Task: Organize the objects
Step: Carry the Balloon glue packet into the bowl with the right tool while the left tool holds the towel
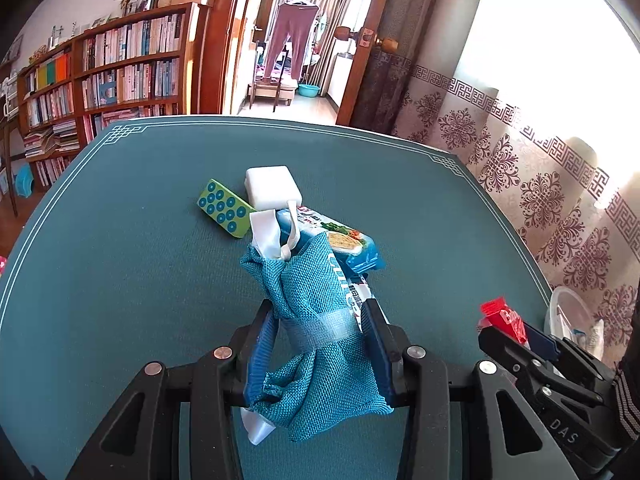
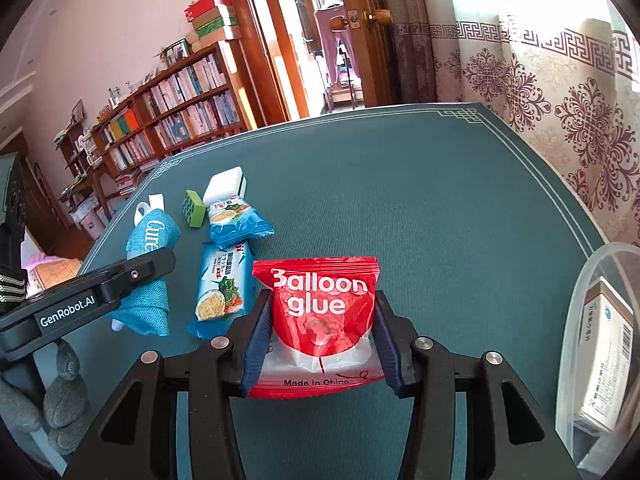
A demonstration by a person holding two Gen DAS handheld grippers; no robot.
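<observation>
Left wrist view: left gripper (image 1: 320,334) pinches a rolled teal cloth (image 1: 316,320) betw its blue pads, at the clear band round the roll's waist. Roll's long axis runs away from the cam, along the fingers; its white ribbon loop (image 1: 276,236) is at the far end. Beyond lie a blue cracker pack (image 1: 340,242), a green dotted block (image 1: 224,208) and a white box (image 1: 272,186), all on the teal table mat (image 1: 120,260). Far right: right gripper (image 1: 516,330) w/ a red packet (image 1: 502,316), next to a clear tub (image 1: 568,312).

Right wrist view: right gripper (image 2: 320,340) is closed on the red packet (image 2: 320,312), "Balloon glue", pads pressing both side edges. Packet faces the cam, print upright, top edge away. Left of it two cracker packs lie end to end; the cloth roll sits further left in the left gripper (image 2: 132,272). Clear tub (image 2: 588,320) w/ a carton at right edge.

Room: bookshelf (image 2: 168,120), open wooden door (image 2: 360,32), patterned curtain (image 2: 560,112).
</observation>
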